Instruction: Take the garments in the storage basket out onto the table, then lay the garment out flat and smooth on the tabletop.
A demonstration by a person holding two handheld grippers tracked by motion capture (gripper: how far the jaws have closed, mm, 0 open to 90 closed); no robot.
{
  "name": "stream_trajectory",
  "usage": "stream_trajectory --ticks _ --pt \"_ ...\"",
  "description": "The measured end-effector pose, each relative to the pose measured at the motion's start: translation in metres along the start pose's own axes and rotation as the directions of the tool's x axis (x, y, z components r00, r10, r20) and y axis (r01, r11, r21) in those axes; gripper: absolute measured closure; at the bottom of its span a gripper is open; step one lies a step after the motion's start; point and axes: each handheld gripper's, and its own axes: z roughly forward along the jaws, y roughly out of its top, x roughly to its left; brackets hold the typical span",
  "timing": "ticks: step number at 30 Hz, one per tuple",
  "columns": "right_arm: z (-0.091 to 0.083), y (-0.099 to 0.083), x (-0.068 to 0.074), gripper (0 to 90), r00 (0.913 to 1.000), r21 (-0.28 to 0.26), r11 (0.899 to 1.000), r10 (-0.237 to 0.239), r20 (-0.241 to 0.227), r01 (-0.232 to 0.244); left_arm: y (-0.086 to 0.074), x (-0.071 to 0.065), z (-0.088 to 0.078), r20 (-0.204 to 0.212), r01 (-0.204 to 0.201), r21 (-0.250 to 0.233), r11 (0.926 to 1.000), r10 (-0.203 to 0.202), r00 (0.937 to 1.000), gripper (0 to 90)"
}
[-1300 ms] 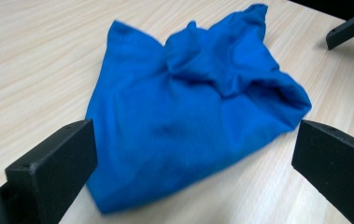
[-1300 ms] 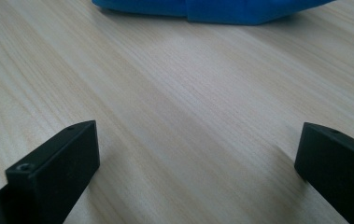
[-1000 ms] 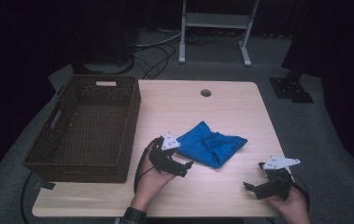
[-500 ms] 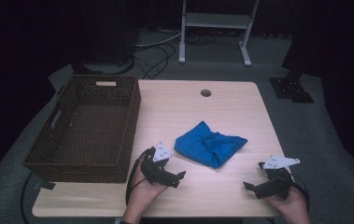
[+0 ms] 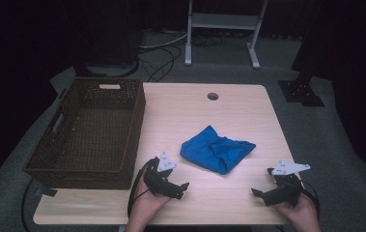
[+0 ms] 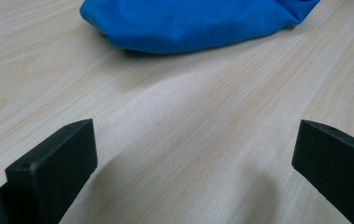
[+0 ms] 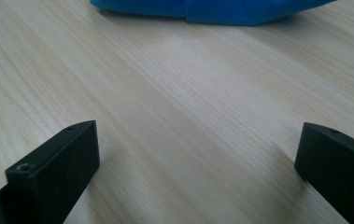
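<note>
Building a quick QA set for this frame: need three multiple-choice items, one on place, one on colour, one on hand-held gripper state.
1. Where does the wicker basket stand?
A. On the left part of the table
B. On the right part of the table
C. On the floor behind the table

2. What colour is the cloth?
A. Red
B. Blue
C. White

3. How do the jaws of the left hand-held gripper stand?
A. Shut on the cloth
B. Shut on nothing
C. Open, with nothing between them

Answers:
1 A, the high view shows the basket at the table's left edge, left of the cloth.
2 B, the crumpled cloth is bright blue in all three views.
3 C, the left gripper view shows both jaws wide apart over bare wood, the cloth lying beyond them.
</note>
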Motion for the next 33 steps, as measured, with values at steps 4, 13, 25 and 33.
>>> stream_trajectory --ticks 4,13,25,33 --pt "0.0 0.0 0.0 0.0 1.0 0.0 1.0 0.0 0.0 0.0 -0.001 -0.001 0.002 -0.006 -0.011 0.048 0.9988 0.011 0.9999 0.0" --pt "0.0 0.0 0.0 0.0 1.0 0.0 1.0 0.0 0.0 0.0 0.0 -0.006 0.005 -0.045 -0.053 0.073 0.9959 0.057 0.9974 0.0" --pt "-0.006 0.002 -0.002 0.0 0.9992 -0.048 0.999 0.019 0.035 -0.018 0.0 -0.006 0.005 -0.045 -0.052 0.072 0.9961 0.055 0.9975 0.0" --pt "-0.009 0.012 0.0 0.0 0.9991 -0.084 0.996 0.009 0.041 -0.005 0.0 -0.006 0.005 -0.045 -0.053 0.073 0.9959 0.057 0.9974 0.0"
